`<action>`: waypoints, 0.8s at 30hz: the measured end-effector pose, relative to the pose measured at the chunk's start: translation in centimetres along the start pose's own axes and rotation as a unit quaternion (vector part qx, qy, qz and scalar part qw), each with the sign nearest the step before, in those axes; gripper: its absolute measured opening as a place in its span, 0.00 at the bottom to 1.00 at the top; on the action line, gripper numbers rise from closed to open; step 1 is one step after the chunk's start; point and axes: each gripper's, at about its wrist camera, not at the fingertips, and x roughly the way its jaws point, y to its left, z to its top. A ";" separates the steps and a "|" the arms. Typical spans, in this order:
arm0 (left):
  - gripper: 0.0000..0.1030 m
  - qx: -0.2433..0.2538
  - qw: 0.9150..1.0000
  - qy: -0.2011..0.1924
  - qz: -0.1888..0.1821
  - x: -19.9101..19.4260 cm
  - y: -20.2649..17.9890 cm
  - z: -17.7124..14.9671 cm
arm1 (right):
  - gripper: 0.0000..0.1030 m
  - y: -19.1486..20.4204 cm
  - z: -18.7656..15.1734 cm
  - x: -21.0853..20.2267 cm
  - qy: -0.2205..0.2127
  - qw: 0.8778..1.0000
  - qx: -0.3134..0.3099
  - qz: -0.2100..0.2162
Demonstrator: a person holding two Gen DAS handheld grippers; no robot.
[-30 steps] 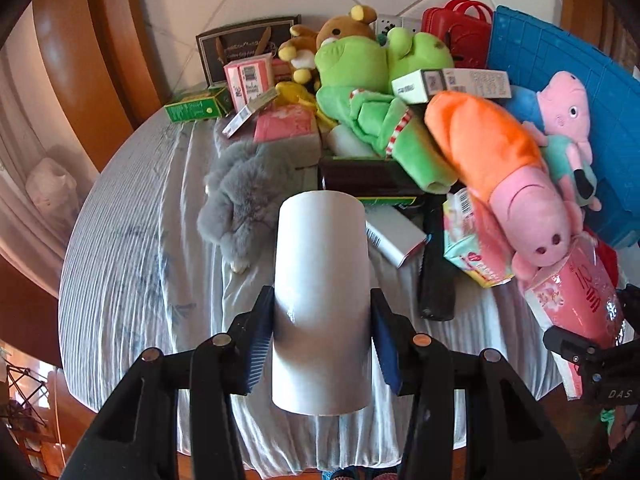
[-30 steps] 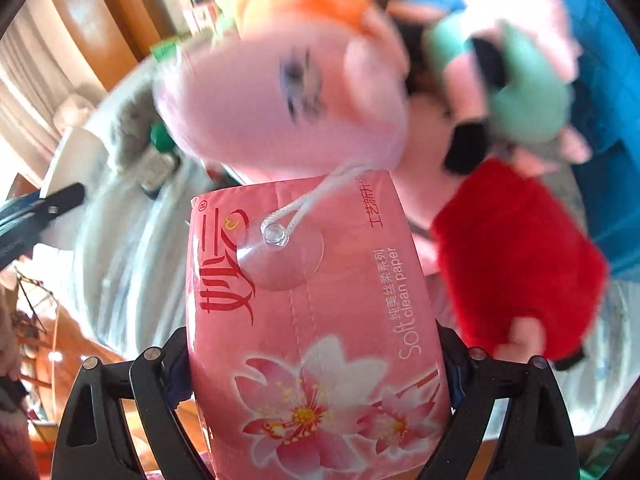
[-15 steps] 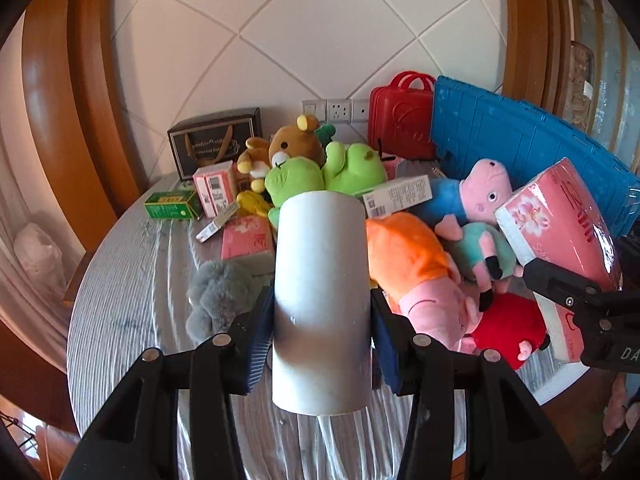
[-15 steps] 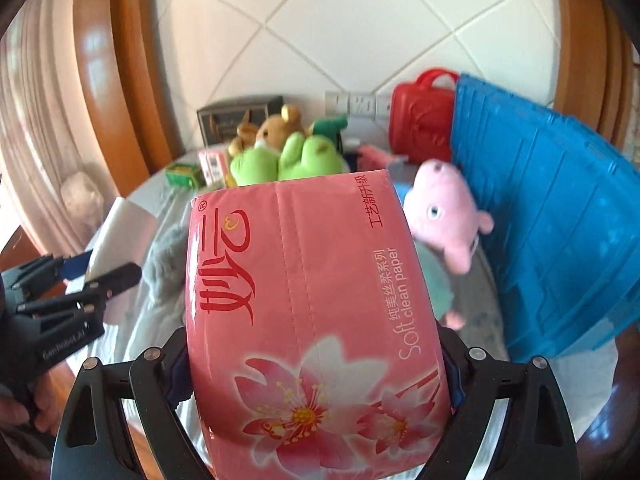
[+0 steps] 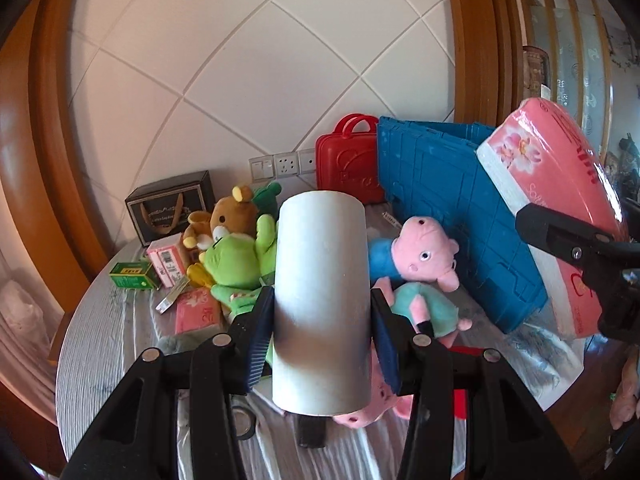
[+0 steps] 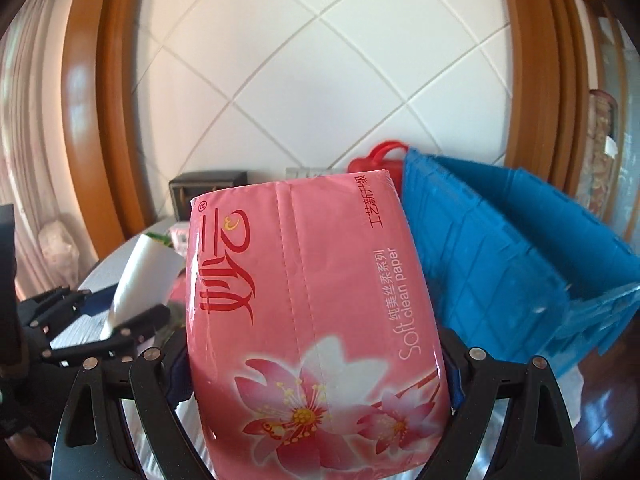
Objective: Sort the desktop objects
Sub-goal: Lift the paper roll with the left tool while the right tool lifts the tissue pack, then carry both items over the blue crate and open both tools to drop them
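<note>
Holding a pink tissue pack [image 6: 316, 320] across its width, the right gripper [image 6: 316, 376] had its jaws spread wide and pinching the pack, raised just left of the blue crate [image 6: 520, 248]. The crate stood to the right and slightly beyond, nearer this hand. The pack's long axis ran along the jaws. Its wrapper read "Soft clean paper". The left gripper [image 5: 320, 336] pinched a white cylinder [image 5: 320, 300], axis also along its jaws, above the tabletop [image 5: 112, 344].
</note>
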 end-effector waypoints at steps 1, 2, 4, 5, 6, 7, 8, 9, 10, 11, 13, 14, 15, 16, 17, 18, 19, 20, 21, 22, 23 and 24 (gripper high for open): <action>0.44 0.002 1.000 -0.007 -0.003 0.2 -1.1 0.8 | 0.89 -1.0 0.6 -0.3 -0.009 1.000 0.001 -0.004; 0.44 0.004 1.000 -0.016 -0.006 0.5 -2.5 1.7 | 0.89 -2.3 1.2 -0.6 -0.019 1.000 0.001 -0.010; 0.44 0.008 0.999 -0.032 -0.013 1.1 -5.2 3.4 | 0.89 -5.2 2.3 -1.0 -0.038 0.999 -0.001 -0.023; 0.44 0.010 0.999 -0.041 -0.015 1.5 -6.9 4.5 | 0.89 -6.6 2.8 -0.9 -0.044 0.999 -0.001 -0.028; 0.44 0.010 0.999 -0.047 -0.018 1.9 -8.5 5.4 | 0.89 -8.1 3.4 -0.9 -0.050 0.998 0.000 -0.033; 0.44 0.008 0.998 -0.053 -0.023 2.4 -10.2 6.5 | 0.89 -10.0 3.9 -0.8 -0.055 0.998 0.000 -0.038; 0.44 0.008 0.998 -0.056 -0.031 2.9 -12.2 7.7 | 0.89 -12.0 4.5 -0.7 -0.058 0.997 0.001 -0.044; 0.44 0.008 0.998 -0.059 -0.038 3.3 -13.7 8.5 | 0.89 -14.0 5.4 -0.6 -0.060 0.997 0.002 -0.051; 0.44 0.007 0.997 -0.062 -0.042 3.8 -15.5 9.6 | 0.89 -16.4 6.0 -0.6 -0.063 0.996 0.005 -0.059; 0.44 0.005 0.997 -0.065 -0.046 4.4 -17.3 10.6 | 0.89 -18.2 6.3 -0.5 -0.065 0.996 0.008 -0.064; 0.44 0.002 0.996 -0.065 -0.057 5.4 -20.8 12.4 | 0.89 -22.5 7.1 -0.2 -0.064 0.995 0.013 -0.078; 0.44 0.002 0.996 -0.064 -0.062 6.0 -22.4 13.2 | 0.89 -24.1 7.4 0.0 -0.064 0.994 0.015 -0.083; 0.44 0.004 0.996 -0.063 -0.065 6.6 -23.9 14.0 | 0.89 -25.8 7.6 0.2 -0.062 0.994 0.015 -0.089; 0.44 0.006 0.996 -0.061 -0.065 7.0 -25.2 14.5 | 0.89 -27.5 7.8 0.5 -0.061 0.993 0.014 -0.098; 0.44 0.008 0.996 -0.056 -0.068 7.7 -26.8 15.2 | 0.89 -29.2 7.9 0.8 -0.058 0.992 0.014 -0.107; 0.44 0.008 0.996 -0.051 -0.072 8.2 -27.9 15.6 | 0.89 -30.8 8.0 1.2 -0.054 0.992 0.014 -0.113; 0.44 0.008 0.996 -0.042 -0.077 8.9 -29.2 16.2 | 0.89 -32.3 8.0 1.5 -0.050 0.992 0.017 -0.119; 0.44 0.008 0.996 -0.035 -0.080 9.5 -30.2 16.5 | 0.89 -33.5 8.0 1.5 -0.046 0.991 0.021 -0.122; 0.44 0.010 0.996 -0.031 -0.081 10.2 -30.9 16.7 | 0.89 -34.6 7.9 1.6 -0.043 0.991 0.023 -0.124; 0.44 0.014 0.996 -0.025 -0.079 10.7 -31.8 16.9 | 0.89 -35.7 7.7 1.8 -0.040 0.991 0.025 -0.128; 0.44 0.018 0.997 -0.018 -0.076 11.3 -32.6 16.9 | 0.89 -36.7 7.5 2.0 -0.037 0.990 0.025 -0.135; 0.44 0.021 0.997 -0.013 -0.076 11.6 -33.3 16.9 | 0.89 -37.4 7.3 2.2 -0.035 0.989 0.024 -0.141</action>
